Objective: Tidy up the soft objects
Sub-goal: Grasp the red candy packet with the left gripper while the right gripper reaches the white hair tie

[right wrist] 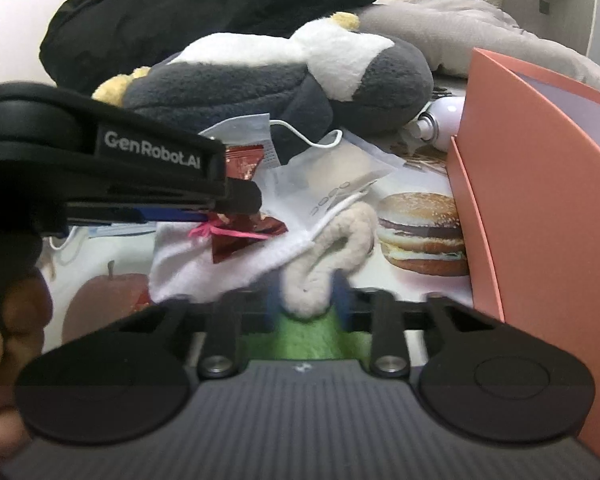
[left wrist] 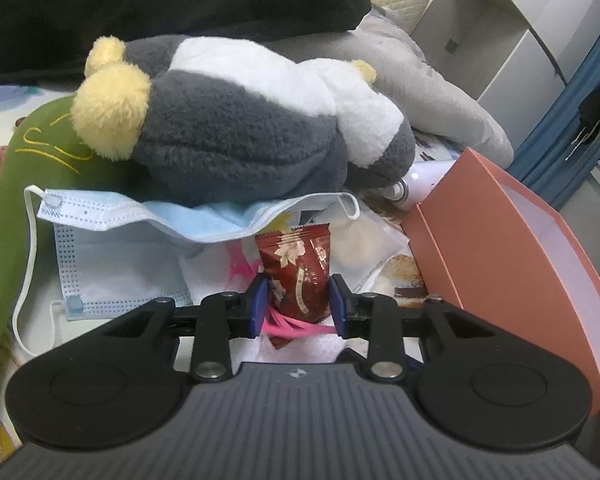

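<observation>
Left wrist view: the left tool [left wrist: 298, 300] is clamped on a red snack packet [left wrist: 298, 268] tied with a pink ribbon [left wrist: 296, 326], held just in front of blue face masks [left wrist: 112, 248] and a grey-and-white plush toy [left wrist: 236, 128]; an orange box [left wrist: 512, 256] stands to the right. Right wrist view: the right tool [right wrist: 306, 300] grips a cream looped soft piece [right wrist: 328, 256] with green plush [right wrist: 306, 338] behind its blue pads [right wrist: 342, 300], near the white cloth [right wrist: 204, 264] on the picture-printed table [right wrist: 420, 232]
</observation>
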Available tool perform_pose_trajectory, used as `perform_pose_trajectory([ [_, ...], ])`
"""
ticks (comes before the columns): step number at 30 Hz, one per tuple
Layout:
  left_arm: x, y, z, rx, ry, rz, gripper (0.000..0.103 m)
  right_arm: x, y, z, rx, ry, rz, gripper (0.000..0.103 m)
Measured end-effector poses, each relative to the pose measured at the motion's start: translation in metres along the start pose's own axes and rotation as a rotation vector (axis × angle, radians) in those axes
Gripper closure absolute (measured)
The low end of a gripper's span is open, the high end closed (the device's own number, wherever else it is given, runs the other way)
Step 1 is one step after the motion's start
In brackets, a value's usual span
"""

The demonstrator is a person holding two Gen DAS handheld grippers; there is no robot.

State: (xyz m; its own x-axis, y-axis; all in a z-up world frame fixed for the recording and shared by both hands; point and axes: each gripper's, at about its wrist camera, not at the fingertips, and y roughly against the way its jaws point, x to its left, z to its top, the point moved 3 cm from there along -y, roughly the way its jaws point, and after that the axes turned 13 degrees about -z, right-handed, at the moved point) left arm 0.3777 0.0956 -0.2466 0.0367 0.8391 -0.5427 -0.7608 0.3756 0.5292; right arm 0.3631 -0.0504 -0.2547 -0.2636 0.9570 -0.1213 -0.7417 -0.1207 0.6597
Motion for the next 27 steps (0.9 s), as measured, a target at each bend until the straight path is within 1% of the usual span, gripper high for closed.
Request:
perform_pose_trajectory([
  [4, -0.008, 0.011, 0.001, -0.018, -0.014, -0.007, 0.07, -0.002, 0.008, 0.001, 0.002, -0.005, 0.011, 0.086],
  [9, -0.02, 0.029, 0.0, -0.029, -0.026, -0.025, 0.071, -0.006, 0.03, -0.001, -0.017, 0.006, -0.004, 0.086],
  [13, -0.032, 0.048, -0.008, -0.025, -0.035, -0.036, 0.071, -0.013, 0.05, -0.007, -0.019, 0.006, -0.016, 0.086],
  [21, -0.046, 0.093, -0.043, -0.011, -0.022, -0.044, 0.071, -0.016, 0.092, -0.031, -0.01, 0.02, -0.012, 0.086],
  [27, -0.04, 0.123, -0.082, 0.027, 0.028, -0.032, 0.071, -0.015, 0.122, -0.061, 0.018, 0.044, 0.012, 0.086],
])
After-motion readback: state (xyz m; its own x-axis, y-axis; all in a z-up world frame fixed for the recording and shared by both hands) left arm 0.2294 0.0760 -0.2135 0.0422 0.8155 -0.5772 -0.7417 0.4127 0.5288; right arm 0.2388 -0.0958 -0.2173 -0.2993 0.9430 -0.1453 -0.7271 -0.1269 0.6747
